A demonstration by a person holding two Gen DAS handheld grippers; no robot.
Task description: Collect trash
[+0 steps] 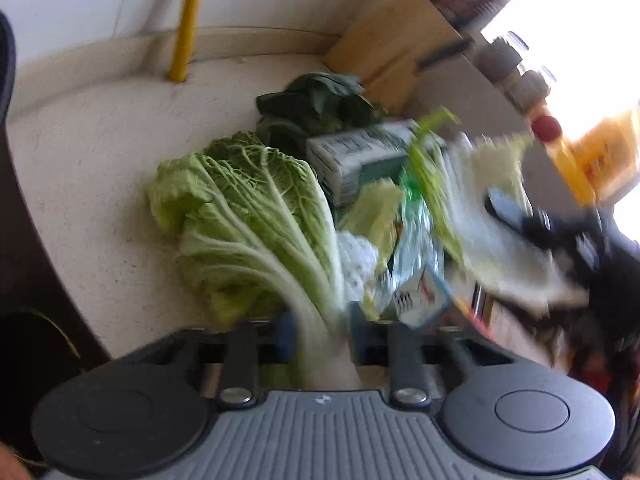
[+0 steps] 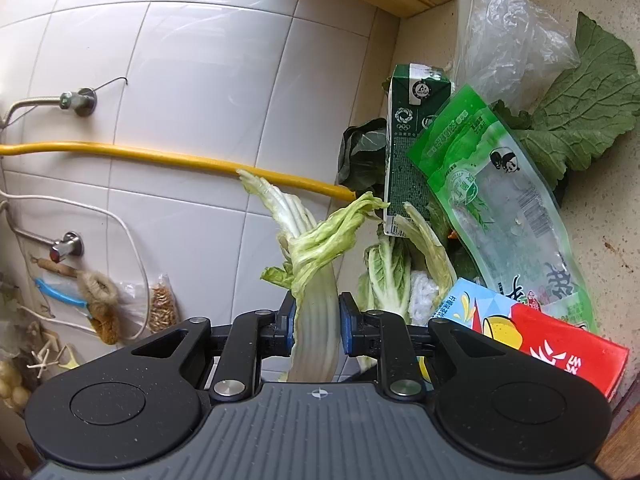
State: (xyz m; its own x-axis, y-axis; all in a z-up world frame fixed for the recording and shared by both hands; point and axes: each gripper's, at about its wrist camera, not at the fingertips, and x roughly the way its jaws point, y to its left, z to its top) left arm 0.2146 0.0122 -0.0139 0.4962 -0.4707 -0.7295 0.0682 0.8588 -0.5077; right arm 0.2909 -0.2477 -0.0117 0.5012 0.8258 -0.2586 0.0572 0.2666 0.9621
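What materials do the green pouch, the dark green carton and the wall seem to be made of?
Green pouch: thin glossy plastic film, partly clear, with highlights and wrinkles. Dark green carton: probably coated paperboard, with folded edges and a printed matte face. Wall: glazed white ceramic tile, judging by its grout lines and soft sheen.

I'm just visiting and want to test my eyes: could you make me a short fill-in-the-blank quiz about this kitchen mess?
1. Each gripper is shut on the white stalk of a pale green ____ leaf.
2. The pipe along the white tiled wall is ____.
3. The tall drink carton beside the clear plastic pouch is dark ____.

Missing words: cabbage; yellow; green
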